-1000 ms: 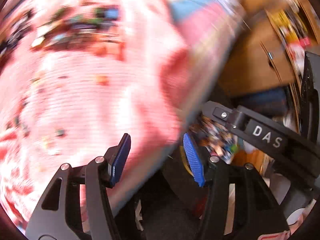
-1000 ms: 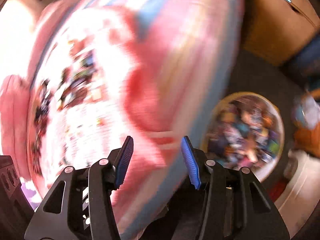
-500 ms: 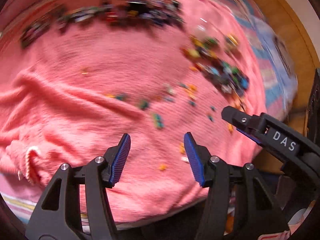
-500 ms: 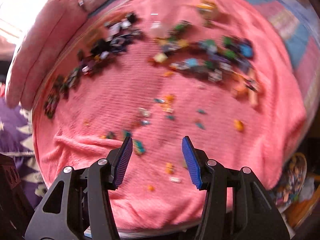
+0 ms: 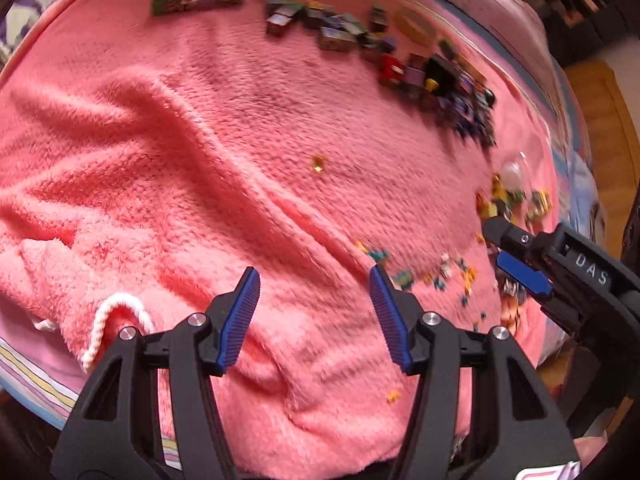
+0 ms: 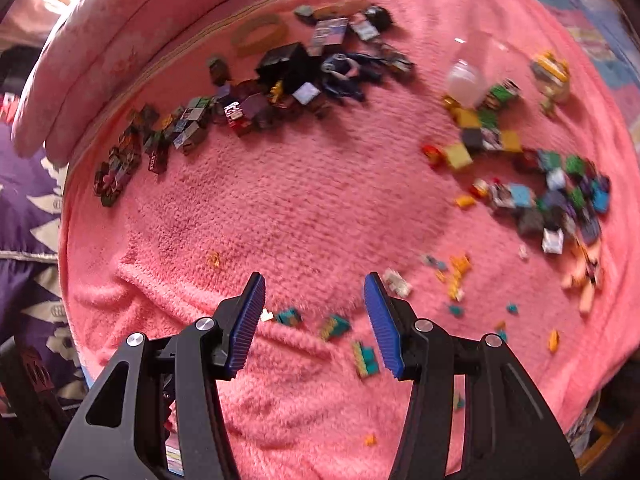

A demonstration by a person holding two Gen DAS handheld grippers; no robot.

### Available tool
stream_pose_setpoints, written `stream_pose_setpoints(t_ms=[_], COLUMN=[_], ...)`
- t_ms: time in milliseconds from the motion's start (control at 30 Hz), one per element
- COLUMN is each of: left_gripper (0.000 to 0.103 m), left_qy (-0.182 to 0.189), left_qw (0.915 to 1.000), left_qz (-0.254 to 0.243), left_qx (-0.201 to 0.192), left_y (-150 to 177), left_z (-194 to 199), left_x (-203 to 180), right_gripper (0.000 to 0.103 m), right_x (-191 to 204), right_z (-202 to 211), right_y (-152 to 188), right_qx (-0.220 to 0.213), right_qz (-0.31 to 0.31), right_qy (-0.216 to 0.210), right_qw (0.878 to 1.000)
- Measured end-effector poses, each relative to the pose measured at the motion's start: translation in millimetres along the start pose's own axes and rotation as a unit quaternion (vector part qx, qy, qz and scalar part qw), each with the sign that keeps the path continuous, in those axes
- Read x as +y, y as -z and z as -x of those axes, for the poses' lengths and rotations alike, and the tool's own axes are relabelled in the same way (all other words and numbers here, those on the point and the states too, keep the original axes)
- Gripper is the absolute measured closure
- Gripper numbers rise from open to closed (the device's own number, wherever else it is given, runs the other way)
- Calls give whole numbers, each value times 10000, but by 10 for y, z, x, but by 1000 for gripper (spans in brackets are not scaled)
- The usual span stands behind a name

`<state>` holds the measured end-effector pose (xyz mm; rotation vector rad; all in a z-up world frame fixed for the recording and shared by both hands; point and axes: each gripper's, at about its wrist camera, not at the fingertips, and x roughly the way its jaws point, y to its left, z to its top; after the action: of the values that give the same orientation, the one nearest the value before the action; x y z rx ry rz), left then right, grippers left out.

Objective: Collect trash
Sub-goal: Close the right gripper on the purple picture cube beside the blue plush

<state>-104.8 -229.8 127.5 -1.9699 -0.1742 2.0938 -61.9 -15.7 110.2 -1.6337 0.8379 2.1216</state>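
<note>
Teal scraps [image 6: 333, 326] lie between and just ahead of the right gripper [image 6: 314, 320] fingers, on the pink blanket [image 6: 320, 208]; they look tiny, light and stiff, likely to sink into pile, so pinch across the edges. Bigger pile [image 6: 560, 200] up right. Left gripper [image 5: 314, 314] over bare blanket. Both wide open, empty.

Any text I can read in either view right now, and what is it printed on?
"DAS": white letters on the side of the right gripper, seen at the right edge of the left wrist view.
Prints on the small dark cubes along the far side of the pink blanket: too small and blurred to read.
Colourful bits on the right: no legible text.
Nothing else readable.
</note>
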Motion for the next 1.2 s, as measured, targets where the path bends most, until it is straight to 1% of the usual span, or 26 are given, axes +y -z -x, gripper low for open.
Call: stream_pose_setpoints(t_ms=[100, 233, 367, 567, 700, 900, 1100, 1200], left_gripper=[48, 48, 48, 48, 48, 48, 48, 48], left_qy=[-20, -87, -158, -167, -205, -204, -180, -166], left_qw=[9999, 9999, 9999, 9998, 9997, 9998, 9998, 9997], left_qz=[104, 60, 45, 75, 35, -40, 111, 198], left_qx=[37, 5, 22, 113, 97, 6, 24, 45], left_y=[-102, -222, -321, -445, -530, -683, -794, -864], left_z=[-76, -116, -180, -329, -383, -491, -641, -725], left_x=[14, -27, -58, -137, -232, -432, -478, -465], right_gripper=[51, 51, 51, 51, 51, 51, 51, 51], right_x=[36, 44, -28, -72, -98, -53, 24, 36], right_z=[-100, -194, -283, -326, -337, -455, -665, -762], right_y=[-91, -183, -302, -503, -694, -968, -1196, -1268], right_qx=[59, 109, 121, 12, -119, -208, -205, -179], right_qz=[63, 110, 6, 68, 122, 492, 820, 879], right_qy=[-24, -33, -15, -5, -16, 40, 77, 76], right_qw=[10000, 9999, 9999, 10000, 9999, 9986, 9964, 9959])
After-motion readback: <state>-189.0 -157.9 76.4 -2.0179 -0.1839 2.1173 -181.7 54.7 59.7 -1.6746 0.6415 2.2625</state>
